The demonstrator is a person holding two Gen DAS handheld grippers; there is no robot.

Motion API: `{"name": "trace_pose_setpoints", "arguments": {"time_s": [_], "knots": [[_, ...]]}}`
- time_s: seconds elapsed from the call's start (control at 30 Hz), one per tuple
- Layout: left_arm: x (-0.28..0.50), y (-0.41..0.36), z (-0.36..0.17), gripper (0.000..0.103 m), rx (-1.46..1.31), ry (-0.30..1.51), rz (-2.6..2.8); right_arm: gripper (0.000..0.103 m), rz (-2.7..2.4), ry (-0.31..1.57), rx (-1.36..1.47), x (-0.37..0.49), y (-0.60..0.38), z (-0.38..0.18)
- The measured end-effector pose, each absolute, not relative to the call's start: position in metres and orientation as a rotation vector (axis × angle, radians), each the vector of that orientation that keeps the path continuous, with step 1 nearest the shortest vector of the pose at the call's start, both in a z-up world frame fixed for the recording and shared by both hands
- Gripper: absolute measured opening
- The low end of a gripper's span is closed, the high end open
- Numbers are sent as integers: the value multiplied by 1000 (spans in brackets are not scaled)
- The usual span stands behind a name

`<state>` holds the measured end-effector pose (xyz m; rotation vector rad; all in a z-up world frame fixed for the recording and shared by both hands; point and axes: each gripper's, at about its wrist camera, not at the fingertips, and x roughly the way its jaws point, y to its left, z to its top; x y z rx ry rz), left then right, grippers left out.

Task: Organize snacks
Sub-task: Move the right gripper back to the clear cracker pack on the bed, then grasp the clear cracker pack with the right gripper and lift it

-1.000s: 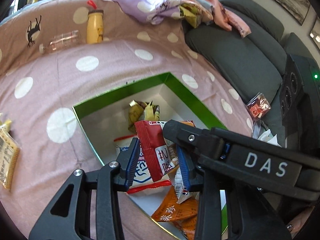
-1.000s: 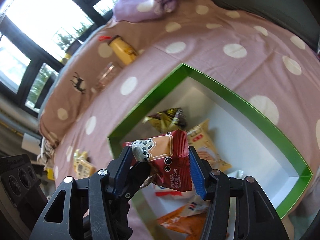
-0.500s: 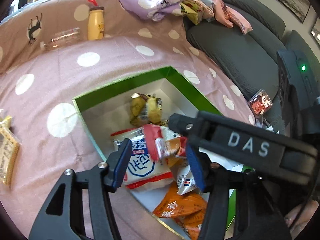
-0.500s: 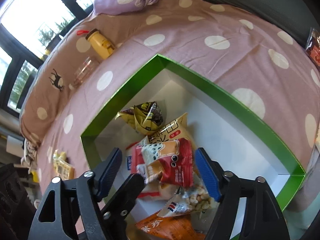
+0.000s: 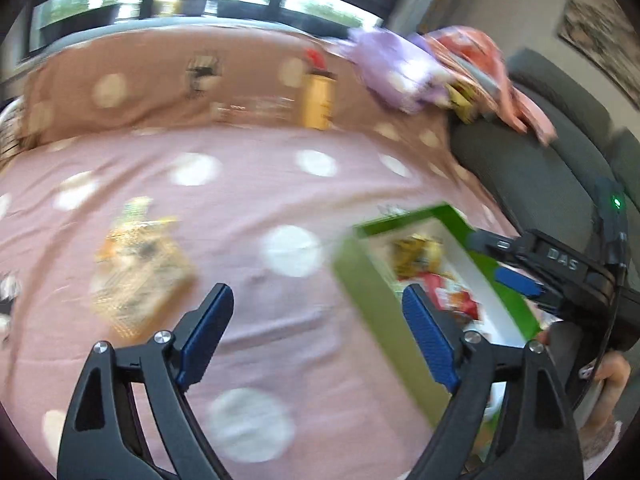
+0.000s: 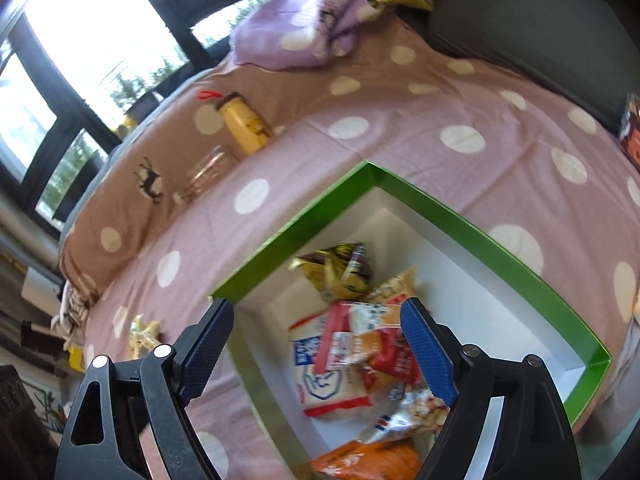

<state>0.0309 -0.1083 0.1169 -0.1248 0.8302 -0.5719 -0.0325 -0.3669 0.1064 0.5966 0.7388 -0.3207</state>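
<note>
Green box [image 6: 460, 216], white-dotted pink blanket [image 6: 400, 92]

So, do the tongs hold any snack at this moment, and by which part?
No, nothing is held. The left tongs stand open over the dotted cloth, and the right tongs stand open above the green box.

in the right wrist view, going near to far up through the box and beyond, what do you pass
orange packet → white and blue packet → yellow and black packet → green box far rim → polka-dot spread → purple bundle
</note>
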Motion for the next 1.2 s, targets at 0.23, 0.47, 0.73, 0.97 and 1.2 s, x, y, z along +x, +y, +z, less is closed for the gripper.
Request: {"name": "trace_pose_setpoints", "arguments": {"time_s": [0.23,0.47,0.73,0.97,1.2], "knots": [[37,-13,91,87,-225,818,-312,85,-269,722,451,-14,-322,114],[52,29,62,87,-319,916,-183,85,-125,723,355,5,-268,112],[63,34,50,85,-388,945,-206,85,170,830,348,48,-208,102],[72,30,48,73,-436,923,-291,86,320,938,301,115,-165,80],[87,20,33,62,-439,954,-299,86,354,989,367,158,-164,32]]}}
